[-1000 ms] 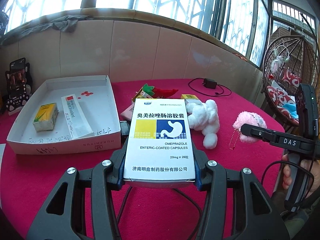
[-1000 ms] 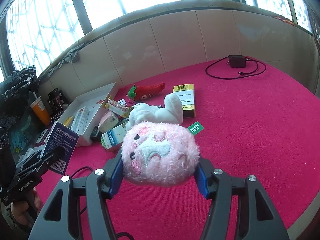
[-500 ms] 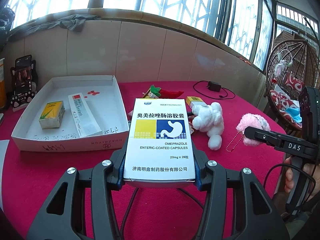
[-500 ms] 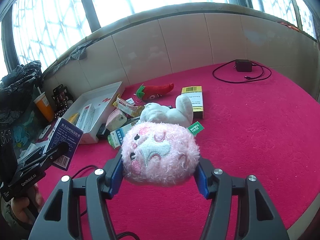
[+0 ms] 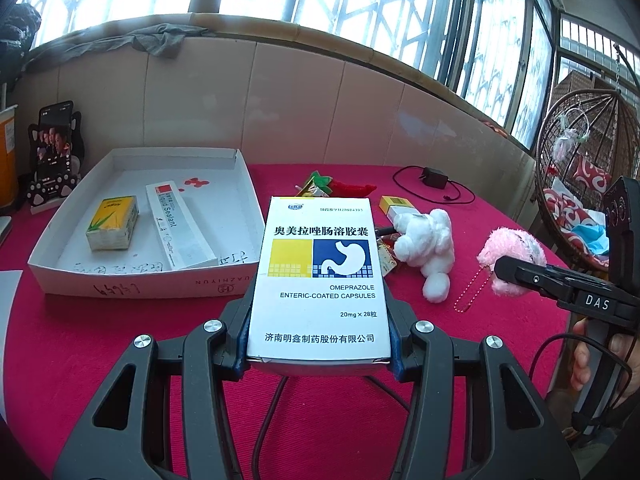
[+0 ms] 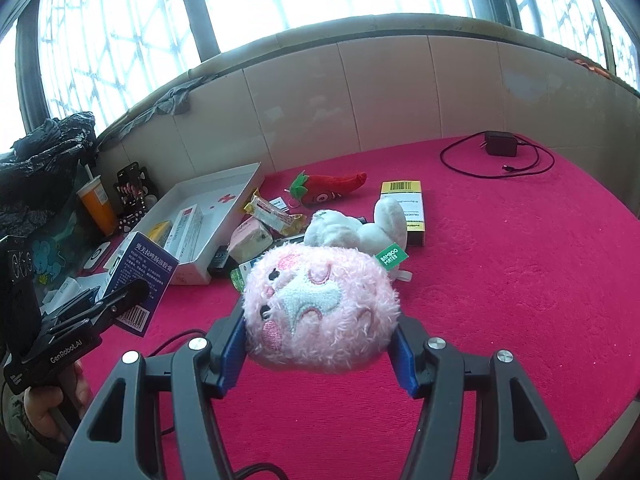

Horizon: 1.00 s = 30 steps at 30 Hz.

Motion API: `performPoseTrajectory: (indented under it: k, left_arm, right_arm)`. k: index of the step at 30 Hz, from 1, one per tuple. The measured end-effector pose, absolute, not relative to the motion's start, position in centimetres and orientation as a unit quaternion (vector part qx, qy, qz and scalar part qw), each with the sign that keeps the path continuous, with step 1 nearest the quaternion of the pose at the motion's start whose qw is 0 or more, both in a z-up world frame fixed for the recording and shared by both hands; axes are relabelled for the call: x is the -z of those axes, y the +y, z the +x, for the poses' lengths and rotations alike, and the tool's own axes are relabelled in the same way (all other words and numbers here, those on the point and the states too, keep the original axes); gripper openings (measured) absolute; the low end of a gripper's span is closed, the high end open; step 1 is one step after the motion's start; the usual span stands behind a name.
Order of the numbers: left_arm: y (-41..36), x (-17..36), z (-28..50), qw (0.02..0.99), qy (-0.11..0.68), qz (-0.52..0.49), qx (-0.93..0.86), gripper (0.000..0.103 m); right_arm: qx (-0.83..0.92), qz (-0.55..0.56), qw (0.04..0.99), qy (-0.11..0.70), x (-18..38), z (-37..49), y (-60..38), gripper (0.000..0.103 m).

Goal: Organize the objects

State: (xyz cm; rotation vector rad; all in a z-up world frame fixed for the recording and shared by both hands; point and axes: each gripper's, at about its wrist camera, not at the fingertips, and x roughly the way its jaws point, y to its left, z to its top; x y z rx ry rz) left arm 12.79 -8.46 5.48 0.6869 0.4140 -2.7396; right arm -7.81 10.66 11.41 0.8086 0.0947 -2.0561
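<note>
The left hand-held gripper point(image 5: 319, 344) is clamped on the lower end of a white cardboard medicine box printed with a yellow and blue stomach panel point(image 5: 319, 276), its blue pads pressing the two long side edges so the printed face stays up and most of the carton juts forward, free to be set down flat. It is held above the red cloth-covered desk point(image 5: 120, 340), just in front of the shallow white cardboard tray point(image 5: 132, 284). That tray already holds a small yellow carton point(image 5: 113, 228) and a long white sealant box point(image 5: 178, 230) side by side, so boxes seem to be gathered there; its right part is bare, leaving room beside the sealant box.

The right hand-held gripper point(image 6: 320, 344) is closed on a round pink plush toy with an embroidered face point(image 6: 320, 308), the soft body squeezed between the pads and bulging over them, held off the cloth. Ahead lie a white plush animal point(image 6: 356, 232), a red plush chilli point(image 6: 332, 188), and a heap of small packets point(image 6: 268, 220) against the tray's right wall; their exact number is hard to tell. The desk's right side is open, apart from a black charger and cable point(image 6: 500, 152) near the far edge, so the toy could probably travel there unhindered.
</note>
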Motion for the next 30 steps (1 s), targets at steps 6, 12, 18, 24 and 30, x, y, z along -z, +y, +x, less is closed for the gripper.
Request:
performPoseTrajectory:
  k: [6, 12, 18, 24, 30]
  left_arm:
    - [-8.9, -5.5, 13.3, 0.146, 0.15, 0.233, 0.95, 0.05]
    - [-9.6, -5.3, 13.9, 0.15, 0.162, 0.229, 0.948, 0.05]
    - [-10.3, -5.4, 14.7, 0.157, 0.172, 0.221, 0.947, 0.05]
    - [-10.9, -5.3, 15.4, 0.164, 0.18, 0.216, 0.945, 0.05]
    - [-11.7, -5.3, 16.3, 0.175, 0.186, 0.209, 0.944, 0.05]
  right_arm:
    - [0.83, 0.317, 0.457, 0.051, -11.9, -7.1, 10.0, 0.061]
    - [0.829, 0.296, 0.469, 0.07, -12.8, -5.9, 8.9, 0.061]
    - [0.826, 0.284, 0.477, 0.092, -13.2, -4.9, 7.6, 0.061]
    - [0.824, 0.269, 0.485, 0.114, -13.8, -4.0, 6.0, 0.061]
    - [0.817, 0.257, 0.503, 0.111, -14.7, -3.4, 4.0, 0.062]
